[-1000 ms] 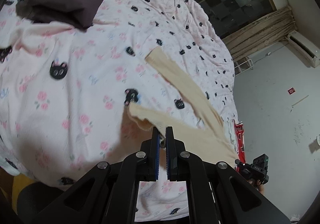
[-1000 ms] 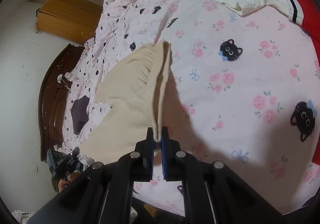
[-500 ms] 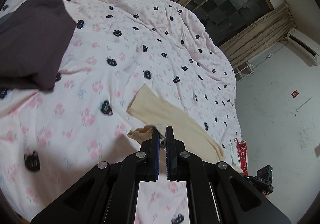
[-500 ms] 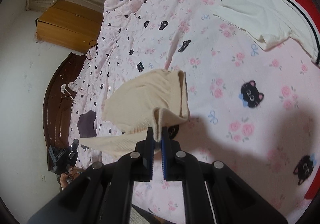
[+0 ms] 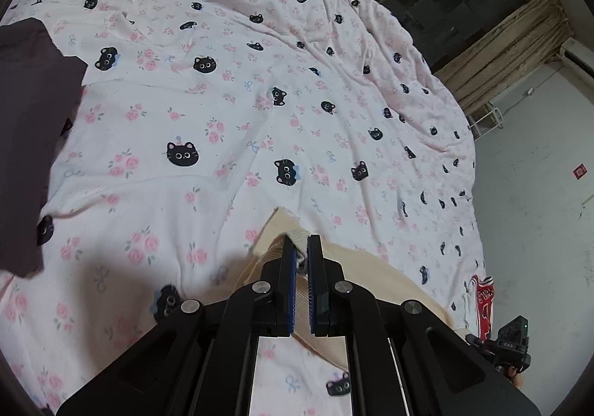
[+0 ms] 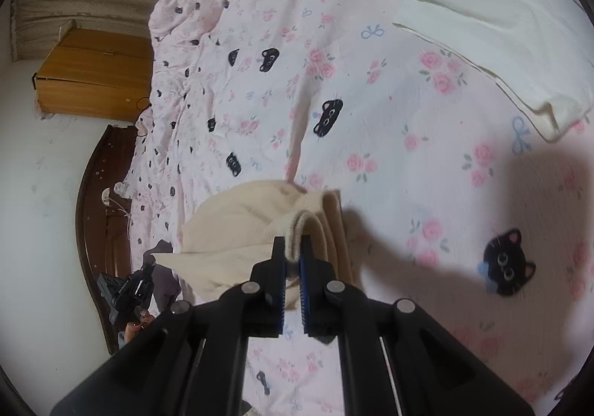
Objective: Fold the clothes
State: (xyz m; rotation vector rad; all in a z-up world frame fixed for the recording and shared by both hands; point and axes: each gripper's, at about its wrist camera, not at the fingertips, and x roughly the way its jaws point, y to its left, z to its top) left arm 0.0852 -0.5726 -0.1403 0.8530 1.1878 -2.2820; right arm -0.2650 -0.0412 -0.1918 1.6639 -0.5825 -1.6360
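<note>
Over the bed (image 5: 230, 100), with its pink sheet of roses and black cat faces, a cream knit garment (image 6: 241, 226) hangs between the two grippers, held clear of most of the bedding. The left gripper (image 5: 301, 249) has its fingers closed on a ribbed edge of the garment, the cloth falling away below and to the right of it; the right gripper (image 6: 292, 249) is likewise clamped on a rolled ribbed hem, with the rest bunched and draped to its left. Pinching two edge points at once looks meant to spread the piece and keep it taut enough to lay down flat, which is probably the step in hand, with the folding itself not yet begun. The middle of the bed is bare and seems the likely place to set it. A dark purple garment (image 5: 26, 141) lies at the left edge of the left wrist view, and a white-and-red jersey (image 6: 493, 18) lies at the upper right of the right wrist view, both well apart from the cream piece, so neither should snag it.
</note>
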